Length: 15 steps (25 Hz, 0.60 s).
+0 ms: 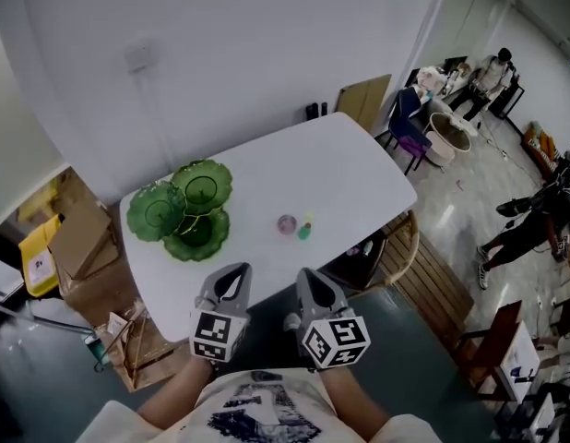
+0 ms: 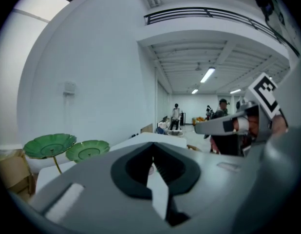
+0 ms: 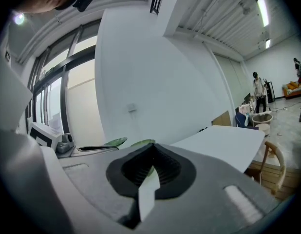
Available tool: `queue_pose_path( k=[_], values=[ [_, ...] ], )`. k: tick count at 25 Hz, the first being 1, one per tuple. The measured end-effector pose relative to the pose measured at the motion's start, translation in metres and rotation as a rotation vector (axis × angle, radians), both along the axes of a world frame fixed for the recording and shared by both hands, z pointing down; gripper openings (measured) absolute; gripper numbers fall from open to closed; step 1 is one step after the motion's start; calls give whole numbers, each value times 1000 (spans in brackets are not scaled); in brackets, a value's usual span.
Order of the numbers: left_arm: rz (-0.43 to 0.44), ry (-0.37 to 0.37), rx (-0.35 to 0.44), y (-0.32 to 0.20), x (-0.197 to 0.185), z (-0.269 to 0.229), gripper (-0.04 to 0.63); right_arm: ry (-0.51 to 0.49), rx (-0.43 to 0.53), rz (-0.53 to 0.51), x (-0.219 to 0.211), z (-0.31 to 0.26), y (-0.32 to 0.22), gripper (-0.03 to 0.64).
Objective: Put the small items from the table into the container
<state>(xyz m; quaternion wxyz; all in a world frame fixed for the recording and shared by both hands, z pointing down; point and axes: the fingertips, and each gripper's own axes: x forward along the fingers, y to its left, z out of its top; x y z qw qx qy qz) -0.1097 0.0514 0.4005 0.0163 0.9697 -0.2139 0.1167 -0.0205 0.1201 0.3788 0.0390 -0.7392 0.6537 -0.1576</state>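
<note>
we hold left gripper [image 1: 237,273], jaws pressed together, empty; right gripper [image 1: 307,276], jaws likewise together, empty; both by the near edge of white table [image 1: 350,164]; purple item [image 1: 286,223] and green item [image 1: 305,231] just beside each other mid-table, right of green leaf-dish container [image 1: 184,210]

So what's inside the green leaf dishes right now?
Nothing shows in the green leaf dishes; the two upper ones cover part of the lowest. The pink item and green item lie on the table.
</note>
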Motion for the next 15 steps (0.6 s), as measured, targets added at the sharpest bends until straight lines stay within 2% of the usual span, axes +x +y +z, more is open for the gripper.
queue_pose_path(
  k=[9, 15],
  values=[
    [-149, -48, -45, -56, 84, 14, -11, -30, -50, -166, 92, 13, -73, -3],
    [-230, -73, -40, -75, 125, 21, -11, -43, -54, -242, 143, 23, -100, -3]
  ],
)
